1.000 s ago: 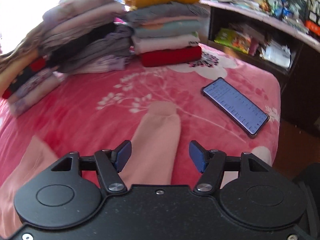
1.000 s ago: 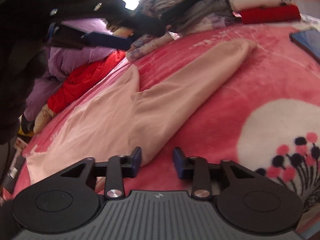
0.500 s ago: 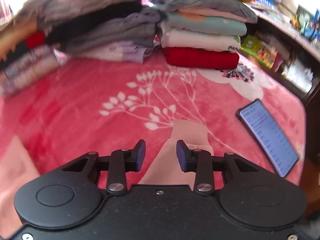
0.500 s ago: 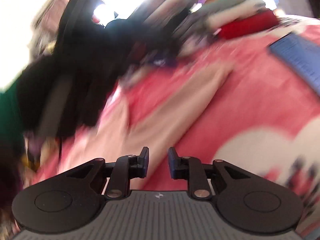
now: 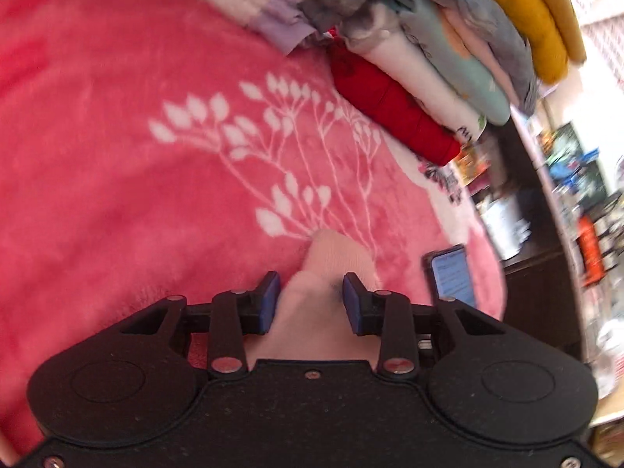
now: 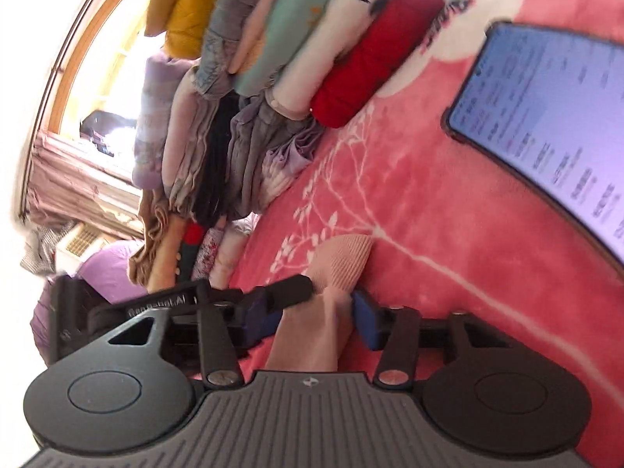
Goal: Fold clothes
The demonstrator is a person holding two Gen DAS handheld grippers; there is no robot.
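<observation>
Risk at cuff: you are closing both tongs on one pink sleeve [image 5: 331, 269] lying on the bed.
Left tongs [image 5: 310, 300] and right tongs [image 6: 312, 312] are narrowing around the cuff, pads not clearly pinching yet, so you are likely snagging the red blanket [image 5: 117, 195] too, or clashing tongs. Phone [image 6: 553, 128] is sitting nearby; folded stacks [image 6: 296, 50] are leaning behind, window beyond.

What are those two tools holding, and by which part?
Nothing firmly gripped yet, it seems: the left gripper and right gripper both straddle the pink sleeve just behind its cuff, jaws closing.
</observation>
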